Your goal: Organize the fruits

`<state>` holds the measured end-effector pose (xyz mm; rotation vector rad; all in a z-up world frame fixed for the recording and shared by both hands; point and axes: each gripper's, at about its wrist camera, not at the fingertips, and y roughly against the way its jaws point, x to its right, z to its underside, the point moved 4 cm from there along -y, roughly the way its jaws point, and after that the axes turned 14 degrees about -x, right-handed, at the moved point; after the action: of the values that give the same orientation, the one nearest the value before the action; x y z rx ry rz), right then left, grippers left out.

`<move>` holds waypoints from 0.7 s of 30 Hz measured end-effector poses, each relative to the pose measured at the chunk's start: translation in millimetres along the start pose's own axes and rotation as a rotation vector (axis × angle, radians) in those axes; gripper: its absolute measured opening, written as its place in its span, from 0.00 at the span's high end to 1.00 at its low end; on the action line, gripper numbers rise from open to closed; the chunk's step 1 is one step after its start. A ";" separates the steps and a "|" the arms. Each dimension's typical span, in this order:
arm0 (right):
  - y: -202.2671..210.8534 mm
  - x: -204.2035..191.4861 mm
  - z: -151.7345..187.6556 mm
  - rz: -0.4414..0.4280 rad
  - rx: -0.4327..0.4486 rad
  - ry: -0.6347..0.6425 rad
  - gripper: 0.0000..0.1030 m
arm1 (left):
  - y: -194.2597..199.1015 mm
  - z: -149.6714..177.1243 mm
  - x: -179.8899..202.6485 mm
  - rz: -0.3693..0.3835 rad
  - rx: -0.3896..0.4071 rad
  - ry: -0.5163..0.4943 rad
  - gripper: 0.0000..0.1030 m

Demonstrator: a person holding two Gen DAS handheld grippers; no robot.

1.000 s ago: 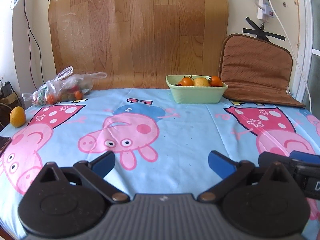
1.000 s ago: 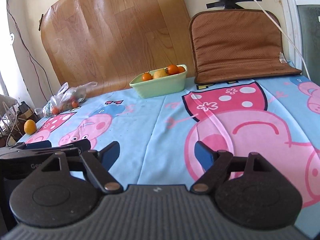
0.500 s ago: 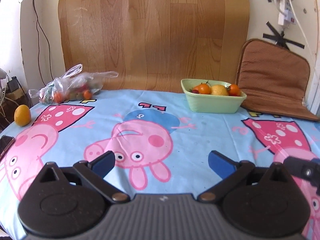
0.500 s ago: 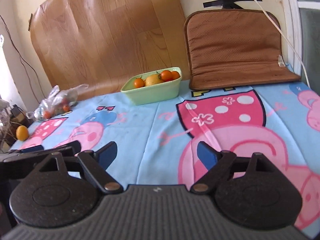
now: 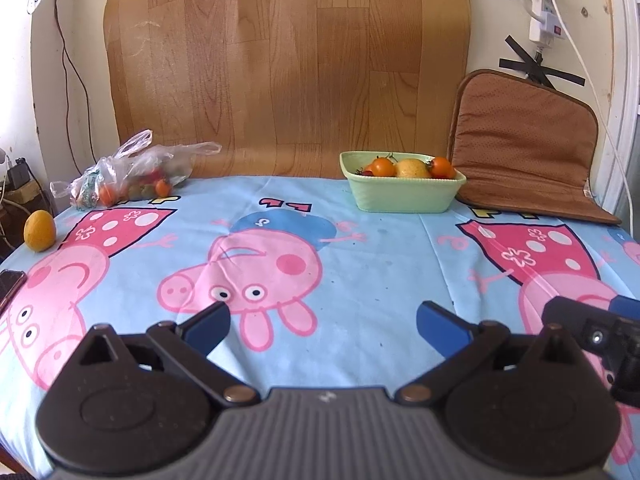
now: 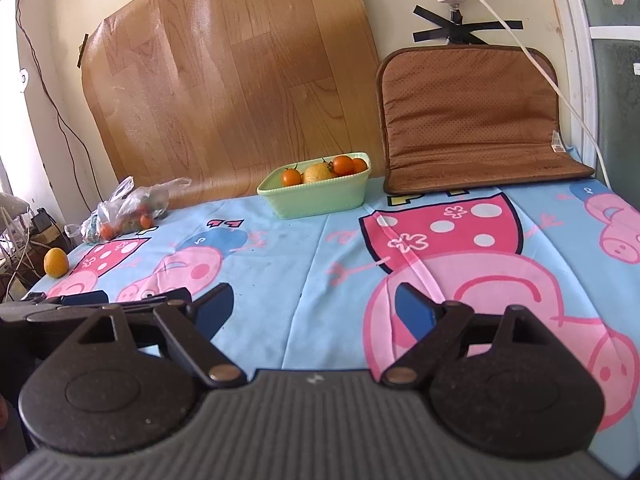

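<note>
A pale green bowl (image 5: 404, 196) (image 6: 320, 196) stands at the back of the table and holds orange tomatoes (image 5: 382, 167) and a yellow fruit (image 5: 412, 168). One yellow-orange fruit (image 5: 39, 230) (image 6: 55, 263) lies alone at the far left edge. A clear plastic bag (image 5: 132, 172) (image 6: 128, 208) with more small fruits lies at the back left. My left gripper (image 5: 322, 322) stands open over the cartoon cloth with nothing between its blue pads. My right gripper (image 6: 314, 306) is open and empty too, near the table's front.
A brown cushion (image 5: 524, 144) leans on the wall right of the bowl. A wood-pattern sheet (image 5: 288, 68) covers the wall behind. A dark flat object (image 5: 10, 286) lies at the left edge. Cables and a power strip (image 5: 544, 24) hang on the wall.
Both views have shifted slightly, with the bowl sitting a little differently in each. The right gripper's jaws have spread a bit wider. No fruit has moved.
</note>
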<state>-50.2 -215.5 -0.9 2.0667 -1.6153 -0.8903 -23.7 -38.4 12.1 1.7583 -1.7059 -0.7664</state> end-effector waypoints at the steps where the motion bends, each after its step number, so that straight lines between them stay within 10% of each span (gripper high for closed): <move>1: -0.1 0.7 1.1 -0.002 -0.002 -0.001 0.13 | 0.4 0.5 0.7 0.004 -0.002 -0.004 0.00; 21: -12.3 10.7 0.7 -0.010 -0.031 -0.037 0.13 | -15.4 0.3 7.1 0.064 -0.057 -0.023 0.00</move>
<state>-40.3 -222.2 -12.0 2.0509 -1.6010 -0.9569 -13.4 -45.2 0.5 1.6539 -1.7300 -0.8025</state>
